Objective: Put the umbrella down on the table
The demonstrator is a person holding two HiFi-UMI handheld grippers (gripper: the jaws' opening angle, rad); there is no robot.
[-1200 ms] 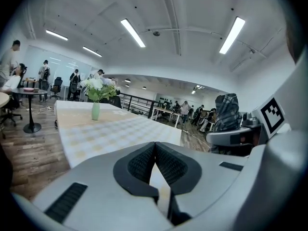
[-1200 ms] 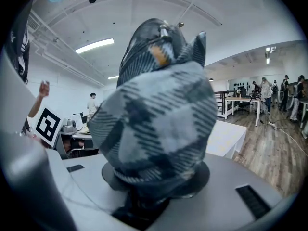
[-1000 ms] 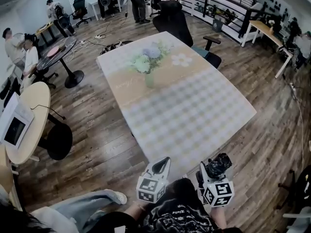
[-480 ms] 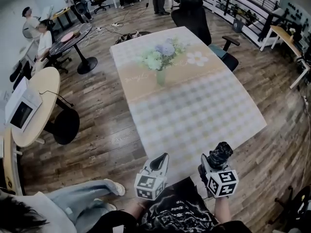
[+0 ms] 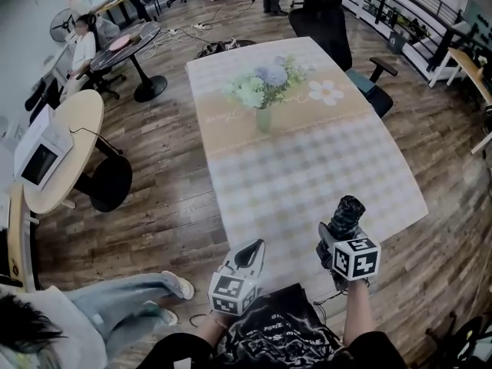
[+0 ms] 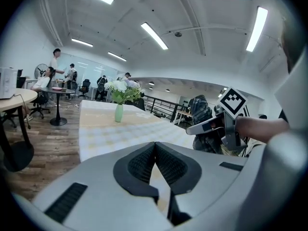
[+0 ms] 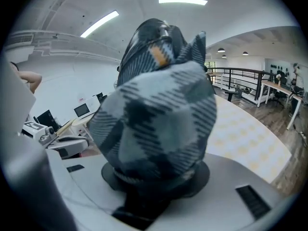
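A folded dark plaid umbrella is clamped in my right gripper, which stands over the near right edge of the table. In the right gripper view the umbrella fills the middle, with the jaws pressed on its lower end. My left gripper is just short of the table's near edge, its jaws shut and empty; its pads meet in the left gripper view. That view also catches the umbrella at the right.
The table carries a checked cloth and a green vase of flowers at its far middle. A black office chair stands at the far right corner. Round tables and seated people are at the left; wood floor lies around.
Both grippers moved forward toward the table. The right one, still holding the umbrella, now reaches over the near edge. The table sits closer and more central in the head view.
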